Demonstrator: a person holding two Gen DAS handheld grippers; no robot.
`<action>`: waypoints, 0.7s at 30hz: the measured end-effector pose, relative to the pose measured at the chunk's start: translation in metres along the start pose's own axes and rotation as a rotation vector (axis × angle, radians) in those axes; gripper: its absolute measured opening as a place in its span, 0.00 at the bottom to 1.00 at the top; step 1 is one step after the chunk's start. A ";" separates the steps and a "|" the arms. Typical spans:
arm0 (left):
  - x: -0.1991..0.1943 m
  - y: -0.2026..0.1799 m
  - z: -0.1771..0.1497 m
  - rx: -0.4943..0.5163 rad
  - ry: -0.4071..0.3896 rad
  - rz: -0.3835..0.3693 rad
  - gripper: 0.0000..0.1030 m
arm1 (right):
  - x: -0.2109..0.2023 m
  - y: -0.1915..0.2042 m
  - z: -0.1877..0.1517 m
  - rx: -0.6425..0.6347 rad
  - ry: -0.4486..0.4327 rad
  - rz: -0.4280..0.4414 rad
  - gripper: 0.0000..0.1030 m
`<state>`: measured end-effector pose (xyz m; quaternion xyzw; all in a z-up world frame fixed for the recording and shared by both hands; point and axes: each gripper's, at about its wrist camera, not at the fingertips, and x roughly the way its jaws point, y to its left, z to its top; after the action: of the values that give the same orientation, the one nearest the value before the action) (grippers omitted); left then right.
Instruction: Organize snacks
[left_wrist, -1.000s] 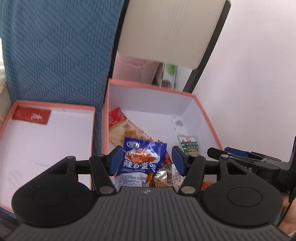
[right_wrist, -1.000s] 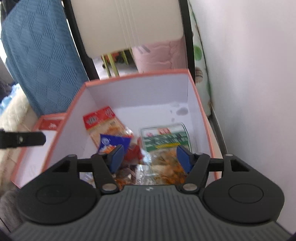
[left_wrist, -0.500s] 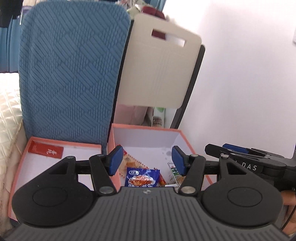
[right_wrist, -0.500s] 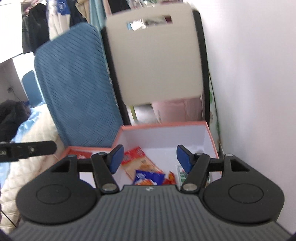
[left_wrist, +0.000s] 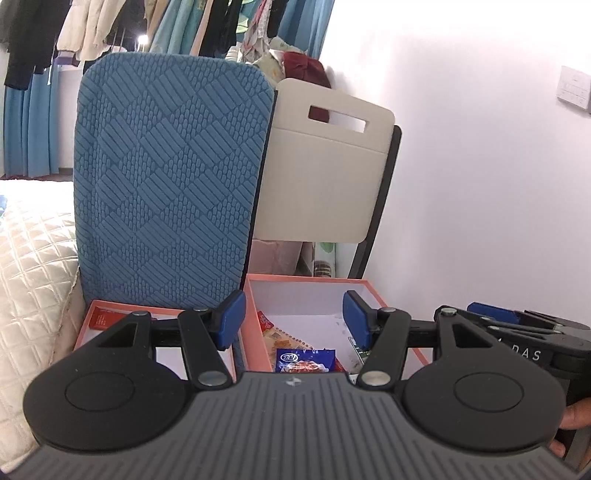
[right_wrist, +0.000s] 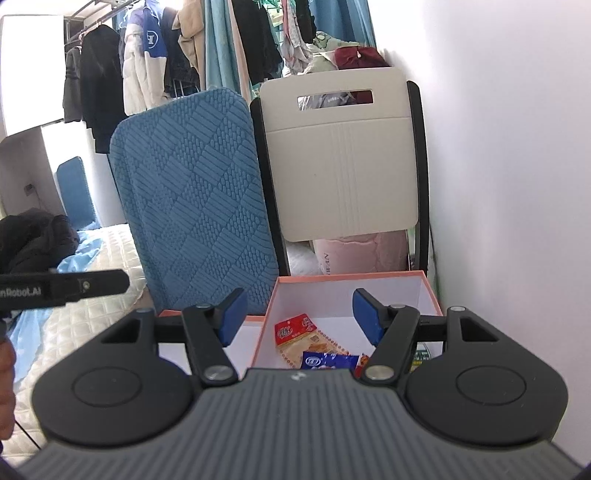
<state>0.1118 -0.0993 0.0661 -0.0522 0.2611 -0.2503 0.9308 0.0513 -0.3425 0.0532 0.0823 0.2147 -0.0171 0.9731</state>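
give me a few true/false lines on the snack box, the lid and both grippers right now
1. The blue snack packet lies inside the open box. True.
2. The left gripper grips a snack. False: its jaws stand open with nothing between them.
3. The box lid covers the box. False: it lies open-side up beside it.
4. The right gripper is open and empty. True.
5. A blue cushion stands upright behind the lid. True.
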 end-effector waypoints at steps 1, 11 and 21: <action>-0.003 -0.001 -0.002 0.006 -0.002 0.000 0.62 | -0.003 0.002 -0.003 0.004 -0.002 -0.005 0.63; -0.020 -0.004 -0.028 0.007 0.002 0.006 0.62 | -0.020 0.012 -0.030 0.012 0.026 -0.036 0.63; -0.028 -0.011 -0.048 0.036 0.000 0.067 0.62 | -0.032 0.019 -0.052 -0.019 0.057 -0.050 0.63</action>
<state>0.0615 -0.0939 0.0402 -0.0269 0.2583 -0.2237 0.9394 0.0018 -0.3151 0.0231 0.0684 0.2445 -0.0369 0.9665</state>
